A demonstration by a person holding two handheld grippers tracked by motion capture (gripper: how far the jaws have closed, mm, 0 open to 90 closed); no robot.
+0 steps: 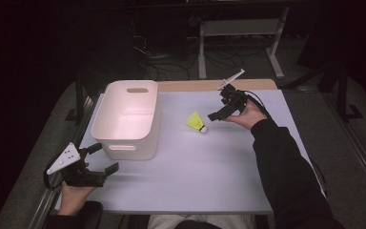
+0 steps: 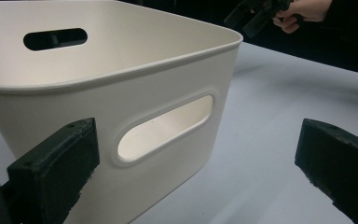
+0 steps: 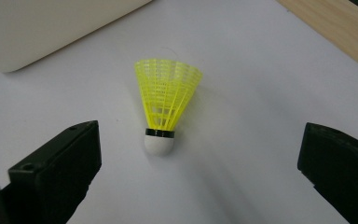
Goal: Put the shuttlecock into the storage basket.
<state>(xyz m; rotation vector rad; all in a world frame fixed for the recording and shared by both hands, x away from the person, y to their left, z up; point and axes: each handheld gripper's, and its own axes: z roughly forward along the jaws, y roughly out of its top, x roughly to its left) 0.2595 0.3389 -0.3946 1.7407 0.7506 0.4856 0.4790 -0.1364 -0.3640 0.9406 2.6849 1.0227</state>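
Note:
A yellow shuttlecock (image 1: 197, 122) with a white cork tip lies on its side on the white table (image 1: 195, 171), just right of a cream plastic bin (image 1: 128, 119). My right gripper (image 1: 221, 109) hovers open just right of the shuttlecock, which lies ahead of the jaws in the right gripper view (image 3: 167, 106), untouched. My left gripper (image 1: 101, 159) is open at the table's near left corner, facing the bin's near wall with its handle slot (image 2: 165, 127). Nothing is between its jaws.
The bin looks empty inside. A wooden strip (image 1: 209, 85) runs along the table's far edge. Behind the table stand a metal frame (image 1: 240, 33) and floor cables. The other hand and its gripper (image 2: 261, 11) show far off in the left gripper view.

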